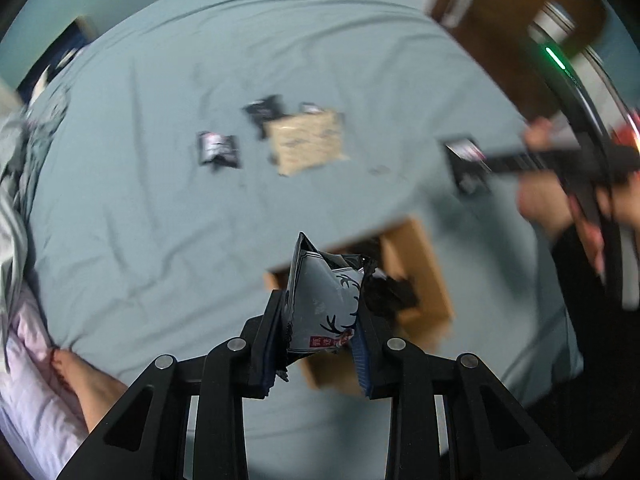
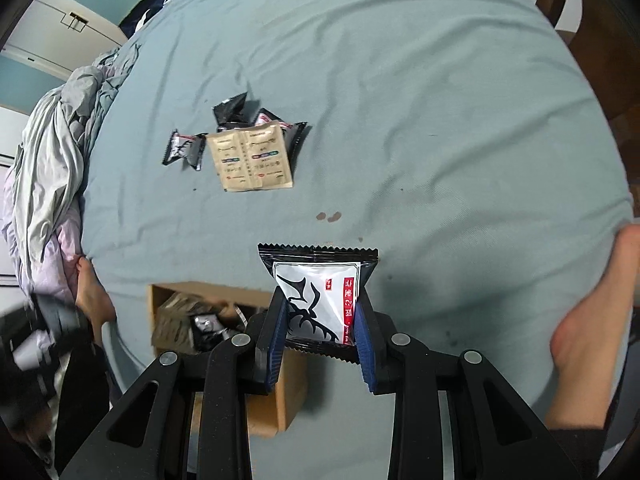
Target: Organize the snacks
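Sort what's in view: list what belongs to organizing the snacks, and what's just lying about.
Part of the job:
- deer-print packet in the left gripper
- deer-print packet in the right gripper
- cardboard box
- loose black packets
- beige sachet sheet

Lying about:
- crumpled duvet
- bedsheet

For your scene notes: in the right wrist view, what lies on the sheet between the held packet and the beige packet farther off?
Only bare sheet, marked by two small brown spots. Nothing else lies between the held packet and the beige packet, seen in the right wrist view.
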A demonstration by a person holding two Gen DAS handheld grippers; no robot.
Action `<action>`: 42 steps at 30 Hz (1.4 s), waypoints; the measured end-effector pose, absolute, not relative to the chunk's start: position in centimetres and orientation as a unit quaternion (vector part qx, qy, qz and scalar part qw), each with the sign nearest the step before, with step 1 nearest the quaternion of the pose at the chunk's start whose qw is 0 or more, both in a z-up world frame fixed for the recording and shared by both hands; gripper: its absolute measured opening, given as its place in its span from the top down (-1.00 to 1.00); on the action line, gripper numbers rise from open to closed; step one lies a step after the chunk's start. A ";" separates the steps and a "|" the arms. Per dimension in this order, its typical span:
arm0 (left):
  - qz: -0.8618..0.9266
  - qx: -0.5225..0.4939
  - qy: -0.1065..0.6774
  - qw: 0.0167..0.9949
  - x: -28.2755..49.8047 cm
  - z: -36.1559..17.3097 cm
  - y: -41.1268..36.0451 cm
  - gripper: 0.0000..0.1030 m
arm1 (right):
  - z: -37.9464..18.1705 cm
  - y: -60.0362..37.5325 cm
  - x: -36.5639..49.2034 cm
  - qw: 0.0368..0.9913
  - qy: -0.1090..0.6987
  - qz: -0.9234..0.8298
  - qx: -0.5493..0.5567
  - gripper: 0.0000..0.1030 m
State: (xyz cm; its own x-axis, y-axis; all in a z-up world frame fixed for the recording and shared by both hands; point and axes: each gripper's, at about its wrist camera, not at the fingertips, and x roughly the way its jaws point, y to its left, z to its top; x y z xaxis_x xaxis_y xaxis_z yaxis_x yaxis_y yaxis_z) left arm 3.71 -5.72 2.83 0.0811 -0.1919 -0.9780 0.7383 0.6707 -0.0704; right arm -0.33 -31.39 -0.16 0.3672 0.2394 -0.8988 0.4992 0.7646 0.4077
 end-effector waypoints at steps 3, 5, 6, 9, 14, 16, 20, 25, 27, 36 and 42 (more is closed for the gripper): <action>-0.365 0.246 0.572 0.692 0.9 2.7 -6.2 0.40 | 2.2 -30.5 -0.9 0.770 0.545 -0.096 0.318 0.43; -0.367 0.274 0.563 0.688 -0.1 2.1 -6.6 0.37 | 3.2 -29.8 -1.3 0.775 0.540 -0.100 0.313 0.43; -0.366 0.281 0.559 0.689 -0.1 2.0 -6.8 0.36 | 3.8 -29.3 -1.6 0.776 0.538 -0.102 0.313 0.43; -0.363 0.289 0.545 0.698 -0.4 2.5 -6.6 -0.38 | 4.8 -27.3 -1.9 0.780 0.541 -0.102 0.298 0.43; -0.320 0.283 0.526 0.735 1.6 3.3 -5.4 -0.66 | 5.3 -24.2 -1.1 0.784 0.549 -0.056 0.285 0.43; -0.304 0.273 0.526 0.746 2.6 3.6 -4.6 -0.66 | 5.2 -23.1 -0.4 0.786 0.558 -0.042 0.263 0.43; -0.260 0.229 0.545 0.764 5.4 3.7 -2.0 -0.66 | 4.3 -20.5 0.7 0.776 0.583 -0.008 0.240 0.43; -0.227 0.207 0.575 0.758 7.0 2.0 0.1 -0.66 | 3.7 -18.9 2.2 0.766 0.607 0.027 0.209 0.43; -0.221 0.215 0.575 0.758 7.1 1.7 0.5 -0.66 | 3.4 -18.5 2.6 0.761 0.615 0.042 0.204 0.42; -0.223 0.217 0.577 0.755 7.1 1.4 0.2 -0.66 | 2.2 -18.6 3.2 0.750 0.626 0.030 0.212 -0.18; -0.233 0.245 0.572 0.748 6.2 0.7 -1.3 -0.66 | 1.8 -20.7 2.5 0.748 0.621 -0.016 0.233 -0.24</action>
State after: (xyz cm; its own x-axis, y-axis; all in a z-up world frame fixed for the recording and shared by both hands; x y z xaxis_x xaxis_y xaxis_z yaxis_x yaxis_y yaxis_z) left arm 6.18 -1.25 0.68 0.2373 -0.0680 -0.9690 0.6279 0.7719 0.0996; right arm 2.52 -20.70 1.81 0.2281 0.2656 -0.9367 0.3134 0.8909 0.3289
